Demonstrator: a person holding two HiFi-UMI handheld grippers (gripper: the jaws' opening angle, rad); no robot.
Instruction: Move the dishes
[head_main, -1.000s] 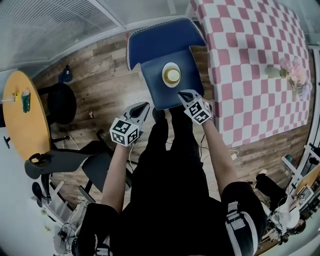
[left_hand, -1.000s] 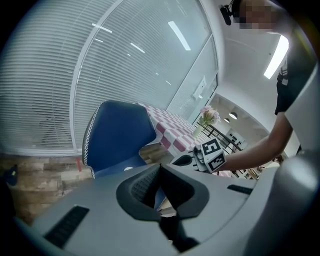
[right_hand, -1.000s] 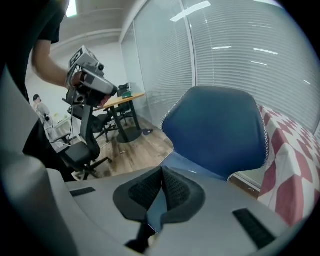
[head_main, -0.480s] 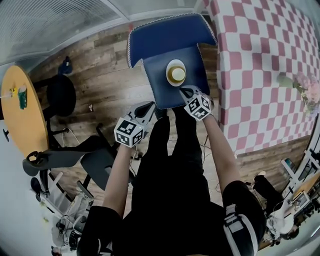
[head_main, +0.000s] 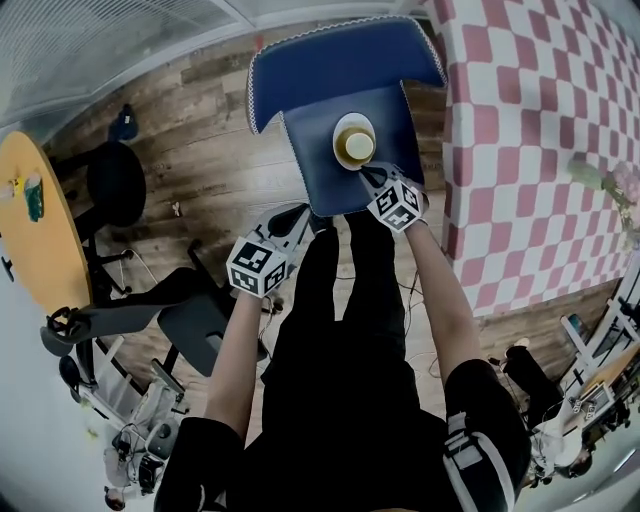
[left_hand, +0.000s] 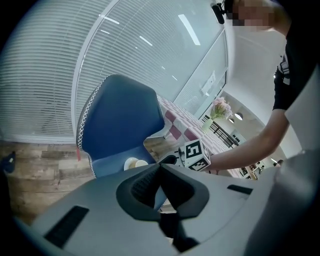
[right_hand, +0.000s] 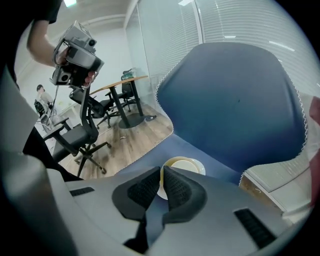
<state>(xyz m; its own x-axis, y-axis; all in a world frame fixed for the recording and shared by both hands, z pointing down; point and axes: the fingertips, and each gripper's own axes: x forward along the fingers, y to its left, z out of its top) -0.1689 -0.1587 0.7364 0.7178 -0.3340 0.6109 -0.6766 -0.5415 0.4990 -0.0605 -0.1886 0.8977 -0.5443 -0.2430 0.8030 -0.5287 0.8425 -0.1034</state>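
A white plate with a yellow cup on it (head_main: 354, 143) stands on the seat of a blue chair (head_main: 318, 160). My right gripper (head_main: 368, 178) points down at the plate's near rim, just short of it. In the right gripper view the plate (right_hand: 184, 164) shows right past the gripper (right_hand: 162, 173). Its jaws have just been opening; a narrow slit parts them and nothing is between them. My left gripper (head_main: 293, 213) hangs off the seat's front left corner with its pads together (left_hand: 160, 166) and holds nothing. From there the plate (left_hand: 134, 163) lies ahead.
A table with a pink-and-white checked cloth (head_main: 530, 120) stands right of the chair, with a vase of flowers (head_main: 612, 182) on it. At the left are a round yellow table (head_main: 40, 240) and black office chairs (head_main: 125, 195). The floor is wood planks.
Both grippers have sunk toward the chair seat. The right gripper's tips have come up close to the plate's near rim. The plate and cup have not moved.
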